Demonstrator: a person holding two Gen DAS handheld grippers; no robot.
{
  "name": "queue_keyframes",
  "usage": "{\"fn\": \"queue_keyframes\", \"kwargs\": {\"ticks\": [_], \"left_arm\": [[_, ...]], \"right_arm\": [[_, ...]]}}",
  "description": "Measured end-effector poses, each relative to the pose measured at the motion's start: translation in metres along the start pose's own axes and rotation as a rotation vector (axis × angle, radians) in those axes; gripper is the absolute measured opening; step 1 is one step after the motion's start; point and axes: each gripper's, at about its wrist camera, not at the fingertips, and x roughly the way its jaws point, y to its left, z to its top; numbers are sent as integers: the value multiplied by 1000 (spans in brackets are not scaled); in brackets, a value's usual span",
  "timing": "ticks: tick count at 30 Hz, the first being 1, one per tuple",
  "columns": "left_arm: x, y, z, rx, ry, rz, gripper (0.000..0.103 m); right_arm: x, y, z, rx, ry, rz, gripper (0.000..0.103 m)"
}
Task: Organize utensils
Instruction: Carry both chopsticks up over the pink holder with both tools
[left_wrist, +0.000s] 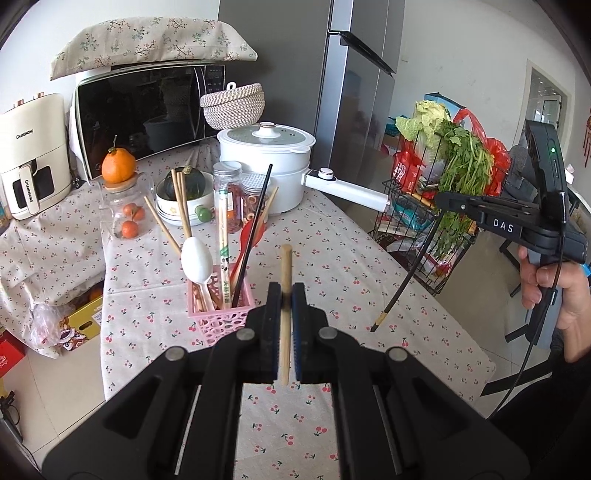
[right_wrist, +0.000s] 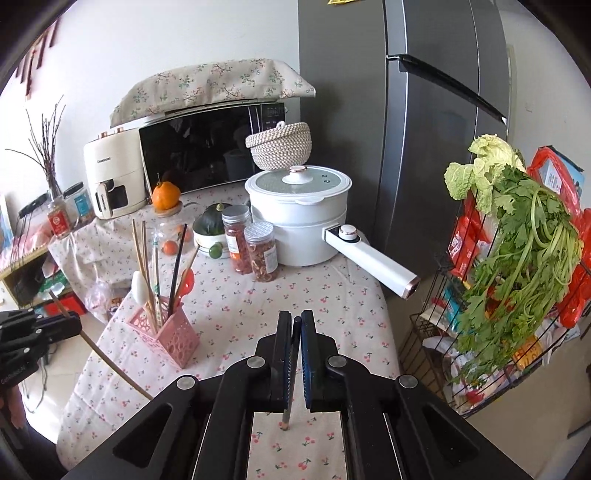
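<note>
Above the cherry-print tablecloth (left_wrist: 332, 258), near its front edge, the left gripper (left_wrist: 284, 299) is clamped on a bamboo chopstick (left_wrist: 285, 280), held roughly upright, its top standing above the fingertips and its lower end showing below them. The pink lattice holder (left_wrist: 218, 317) stands just left of it on the cloth, near the table's left edge, already carrying 1 white spoon (left_wrist: 196, 260), a red spoon (left_wrist: 251, 236), a black chopstick (left_wrist: 255, 229) and several bamboo ones.

The right gripper (right_wrist: 295, 332) is clenched on a dark chopstick (right_wrist: 290, 406); in the left view that stick hangs slanting down, its gold-banded tip over the cloth toward the table's right edge. From the right wrist, the holder (right_wrist: 166, 332) sits left of the fingers and well apart.

Open cloth lies between holder and right edge. The back of the table is crowded: white electric pot (right_wrist: 299, 218) with its long handle (right_wrist: 369, 258) jutting right, 2 clear jars (right_wrist: 251, 247), a bowl holding a dark squash (left_wrist: 184, 192), a glass jar topped by an orange (left_wrist: 118, 164). Behind: microwave (left_wrist: 147, 114) under a floral cover, woven basket (left_wrist: 234, 105), air fryer (left_wrist: 31, 155).

Right of the table, a wire rack (right_wrist: 480, 332) of greens (right_wrist: 517, 240) stands close beside the edge; a grey refrigerator (right_wrist: 424, 110) is behind.
</note>
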Motion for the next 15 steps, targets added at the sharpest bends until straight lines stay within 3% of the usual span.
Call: {"fn": "queue_keyframes", "kwargs": {"ticks": [7,15], "left_arm": [[10,-3,-5,24,9,31,6],[5,-4,-4,25,-11,29,6]], "right_arm": [[4,14,-1,-63,-18,-48,5],[5,12,-5,-47,-13,-57,6]]}}
